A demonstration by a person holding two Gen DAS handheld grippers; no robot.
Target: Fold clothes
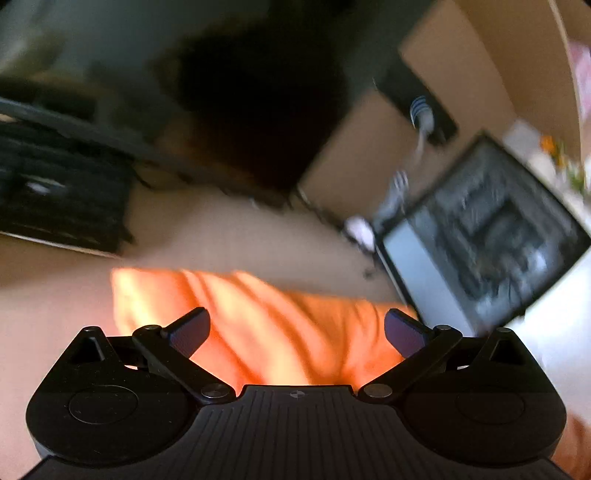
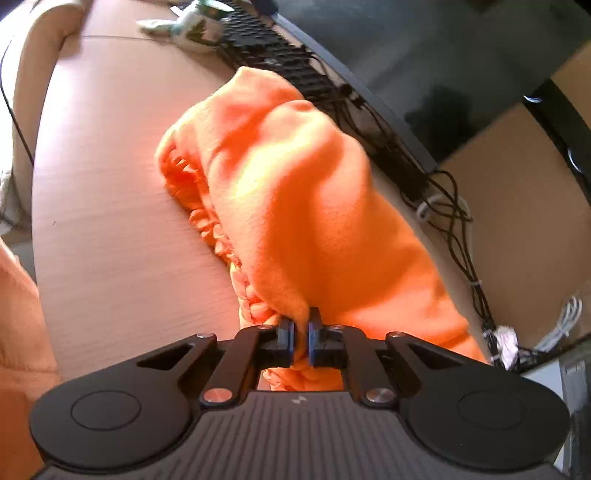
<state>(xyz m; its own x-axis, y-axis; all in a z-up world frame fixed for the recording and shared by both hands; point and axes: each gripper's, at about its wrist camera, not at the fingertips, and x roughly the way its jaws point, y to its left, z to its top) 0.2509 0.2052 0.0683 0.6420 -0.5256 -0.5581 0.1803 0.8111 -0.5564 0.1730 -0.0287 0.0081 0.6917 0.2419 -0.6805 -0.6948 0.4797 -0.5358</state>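
Right black two-finger gripper (image 2: 300,334): blue-padded fingertips pressed together on a fold of the soft orange fleece garment (image 2: 295,192), cloth pinched between the pads and bunching out below them. Fabric matte, napped, thick; it billows from the pinch toward 12 o'clock in a rounded, puffed hump with broad shallow creases. Along its 9 o'clock edge runs a ruffled, gathered hem (image 2: 207,218), crinkled in tight loops. The garment rests on the pale wood-grain laminate tabletop (image 2: 110,184), fine horizontal grain, smooth, rounded corner at 11 o'clock. At 1 o'clock of the garment, a black keyboard (image 2: 273,48) lies along the table's far edge, the hump's top overlapping its near side in this view. Tangled thin black cables (image 2: 454,229) trail down at 3 o'clock against a tan cardboard-coloured panel (image 2: 517,192). A white-and-green patterned mug (image 2: 201,31) sits at 11 o'clock, blurred. Left black two-finger gripper (image 1: 297,332): fingers spread wide apart, nothing between them, dark ribbed pads facing inward. The view is heavily motion-blurred. Beyond the tips, from 9 to 3 o'clock, the same orange cloth lies in soft diagonal ridges on the pale surface; contact with the fingers cannot be told. A dark-framed rectangular object (image 1: 487,236) sits at 3 o'clock, detail smeared.
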